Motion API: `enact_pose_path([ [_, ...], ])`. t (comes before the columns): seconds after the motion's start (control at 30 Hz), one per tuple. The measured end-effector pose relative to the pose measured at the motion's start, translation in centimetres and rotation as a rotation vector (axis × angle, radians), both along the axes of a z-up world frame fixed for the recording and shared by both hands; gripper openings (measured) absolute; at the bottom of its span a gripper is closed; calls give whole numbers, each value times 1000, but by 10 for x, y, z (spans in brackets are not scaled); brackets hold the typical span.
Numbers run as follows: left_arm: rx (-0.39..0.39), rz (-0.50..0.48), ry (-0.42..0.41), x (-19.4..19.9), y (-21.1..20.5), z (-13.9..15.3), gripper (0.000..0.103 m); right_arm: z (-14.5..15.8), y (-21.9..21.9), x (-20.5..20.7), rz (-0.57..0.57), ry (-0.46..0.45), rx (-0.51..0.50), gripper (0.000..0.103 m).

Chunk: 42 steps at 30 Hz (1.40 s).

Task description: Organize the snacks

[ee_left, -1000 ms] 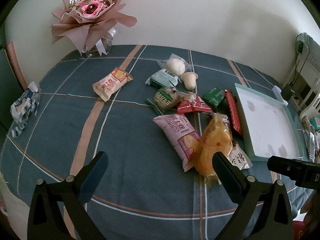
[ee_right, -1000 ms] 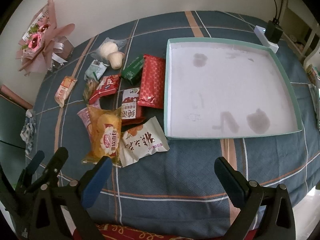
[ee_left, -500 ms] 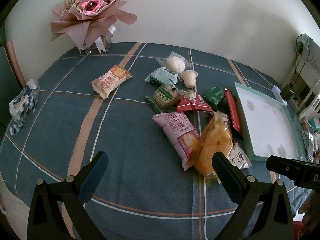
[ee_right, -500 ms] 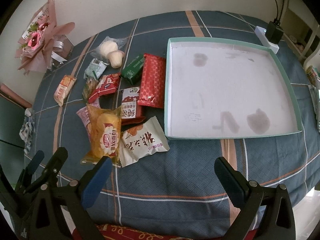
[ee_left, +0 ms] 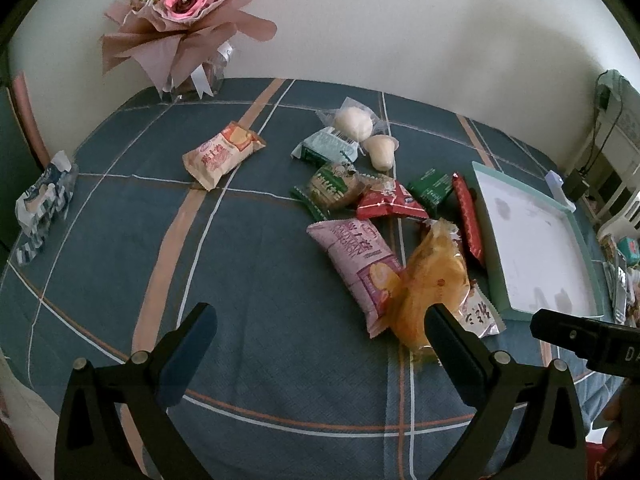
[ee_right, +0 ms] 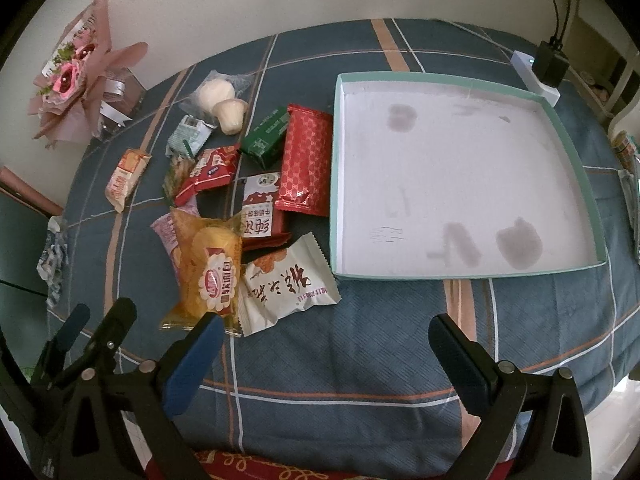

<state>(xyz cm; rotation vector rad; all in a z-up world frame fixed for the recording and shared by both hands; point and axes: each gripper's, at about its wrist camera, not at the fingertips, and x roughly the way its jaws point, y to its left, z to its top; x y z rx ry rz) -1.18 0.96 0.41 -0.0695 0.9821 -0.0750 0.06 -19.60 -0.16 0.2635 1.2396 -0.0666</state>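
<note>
- The left gripper [ee_left: 318, 344] hangs over the blue plaid tablecloth [ee_left: 248, 264] with its jaws wide apart, nothing between them. Its right finger sits just in front of the orange cake packet [ee_left: 430, 284].
- The right gripper [ee_right: 326, 346] is also spread wide and holding nothing, low at the near edge of the table. The left gripper shows up at the bottom left of its view.
- The snacks are all bunched up in a loose pile left of the teal tray [ee_right: 464, 276], which has only stains on its white floor.
- Nearest the right gripper: the orange cake packet [ee_right: 208, 268] and a white packet with red lettering [ee_right: 288, 284], overlapping at their edges. The orange one lies on top of a pink chip bag [ee_left: 354, 254].
- Behind those: a long red patterned packet [ee_right: 306, 162] right along the tray's left wall, a red-and-white packet [ee_right: 260, 210], a small red packet [ee_right: 210, 168], a dark green box [ee_right: 266, 134] and a green-wrapped biscuit [ee_left: 332, 186].
- Farther back: a light green packet [ee_right: 188, 136], a round white bun in clear wrap [ee_right: 216, 94] and a small pudding cup [ee_right: 230, 116].
- One tan packet [ee_left: 222, 154] lies off on its own, well apart from the pile.
- Other stuff around: a pink bouquet [ee_left: 180, 28] at the far corner by the wall, a crumpled blue-white wrapper [ee_left: 42, 200] at the left edge, and a white power strip with a black plug [ee_right: 544, 72] behind the tray.
</note>
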Motion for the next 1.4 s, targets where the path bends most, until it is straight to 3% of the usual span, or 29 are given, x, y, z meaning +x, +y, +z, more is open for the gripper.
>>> enact_pose_path([
  [0.3, 16, 23, 47, 9, 7, -5, 103, -1, 12, 12, 44, -17, 50, 103],
  [0.5, -24, 33, 87, 26, 13, -6, 103, -3, 21, 25, 47, -33, 133, 103],
  [0.63, -49, 50, 115, 42, 13, -7, 103, -3, 19, 32, 27, -45, 105, 103],
  [1.1, -186, 102, 225, 73, 24, -28, 99, -24, 45, 51, 95, 11, 251, 73],
  [1.17, -217, 98, 241, 74, 25, -32, 93, -30, 48, 52, 98, 27, 265, 68],
  [1.4, -272, 57, 284, 81, 10, -45, 91, -51, 57, 58, 106, 94, 316, 50],
])
